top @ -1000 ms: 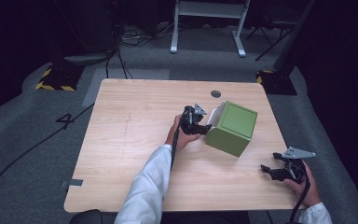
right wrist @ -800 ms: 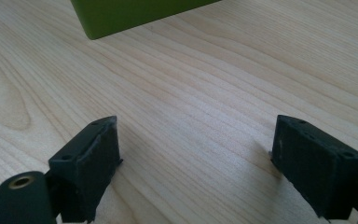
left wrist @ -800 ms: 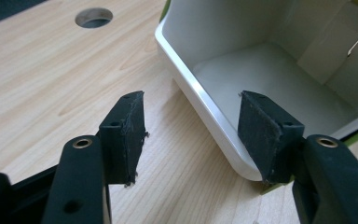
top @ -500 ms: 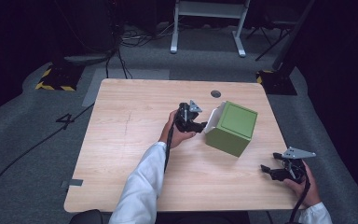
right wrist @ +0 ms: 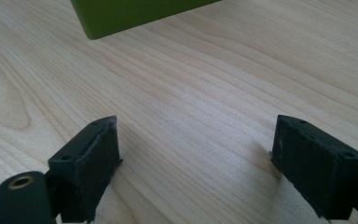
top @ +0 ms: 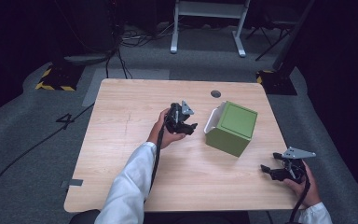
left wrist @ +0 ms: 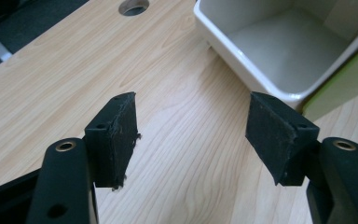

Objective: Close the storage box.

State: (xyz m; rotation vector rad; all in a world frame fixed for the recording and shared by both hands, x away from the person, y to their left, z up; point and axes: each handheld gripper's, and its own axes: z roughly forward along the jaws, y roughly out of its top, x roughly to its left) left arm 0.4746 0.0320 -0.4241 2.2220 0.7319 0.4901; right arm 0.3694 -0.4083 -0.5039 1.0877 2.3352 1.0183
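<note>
On the light wooden table (top: 121,154): green square box with a white inside (top: 230,128), tipped on its side right of centre, mouth facing left.
Left gripper (top: 192,126): jaws spread, empty, just left of that mouth, apart from the rim.
Right gripper (top: 266,170): jaws spread, empty, near-right corner, well apart from the box.

The left gripper (left wrist: 191,135) is held over the table (left wrist: 74,70), its 2 jaws spread wide. The box (left wrist: 284,51) is seen beyond them, white inside, green outside, untouched.
</note>
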